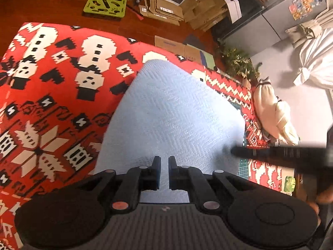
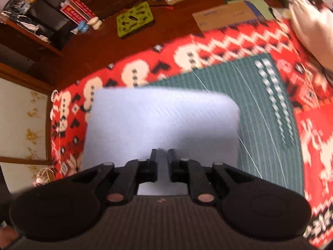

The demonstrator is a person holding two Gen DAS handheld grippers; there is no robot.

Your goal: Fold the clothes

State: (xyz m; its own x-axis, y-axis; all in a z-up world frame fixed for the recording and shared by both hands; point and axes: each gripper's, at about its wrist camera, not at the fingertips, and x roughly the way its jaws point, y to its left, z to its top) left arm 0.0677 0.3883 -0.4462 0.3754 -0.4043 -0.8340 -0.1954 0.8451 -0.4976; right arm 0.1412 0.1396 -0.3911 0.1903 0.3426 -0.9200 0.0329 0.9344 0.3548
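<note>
My left gripper (image 1: 164, 162) jaws pinching the pale blue knitted cloth (image 1: 172, 112), my right gripper (image 2: 162, 156) jaws pinching it too, cloth raised over the red patterned blanket (image 1: 52, 79)

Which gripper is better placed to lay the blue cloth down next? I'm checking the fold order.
Hard to separate, probably the right. Both the left gripper and the right gripper are pinching the blue cloth, but the right one looks over the bare green mat, an open landing spot.

Ahead of the left gripper (image 1: 164, 163), the pale blue knitted cloth (image 1: 172, 112) lies on the red patterned blanket (image 1: 52, 83), with the green ruled cutting mat (image 2: 266, 125) right of it and the flattened cardboard boxes (image 1: 166, 8) beyond.
</note>
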